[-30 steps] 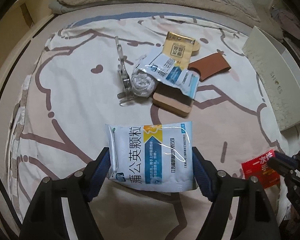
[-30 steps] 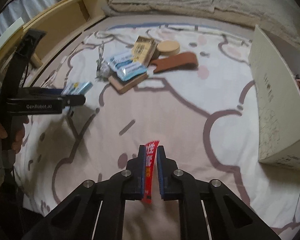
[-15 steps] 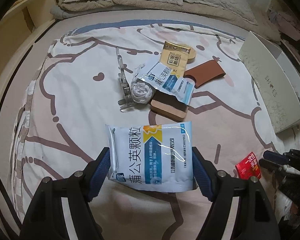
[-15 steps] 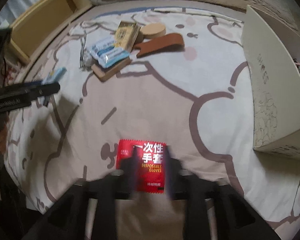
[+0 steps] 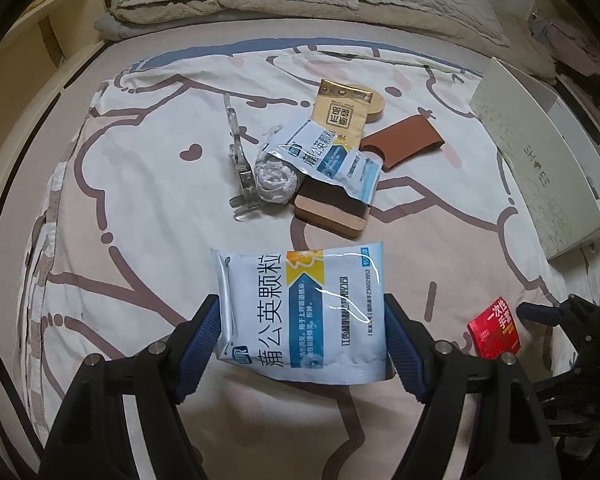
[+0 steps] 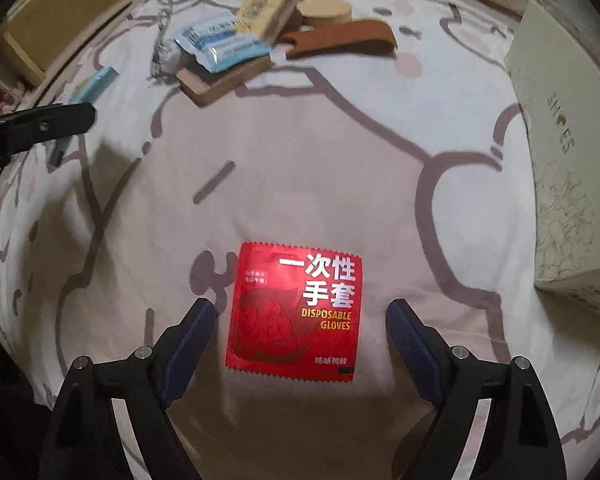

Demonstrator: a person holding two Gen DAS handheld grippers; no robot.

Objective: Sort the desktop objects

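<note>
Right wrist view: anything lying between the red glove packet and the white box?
Nothing: only bare patterned bedsheet separates the red glove packet from the white box, clearest in the right wrist view.

Lighting on my feeds: dim, warm indoor light, both views darkening to black at the bowed fisheye rim. Glare: white streaks on the glossy blue-and-white sachet [image 5: 300, 312] and a hot sheen on the red glove packet [image 6: 294, 312]. Soft shadows fall near the bedsheet [image 6: 340, 140]; the far-left clutter in my right view smears slightly.

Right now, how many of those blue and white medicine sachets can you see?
3: one between the left fingers, two overlapping on the wooden board, upper and lower. More may hide beneath.
</note>
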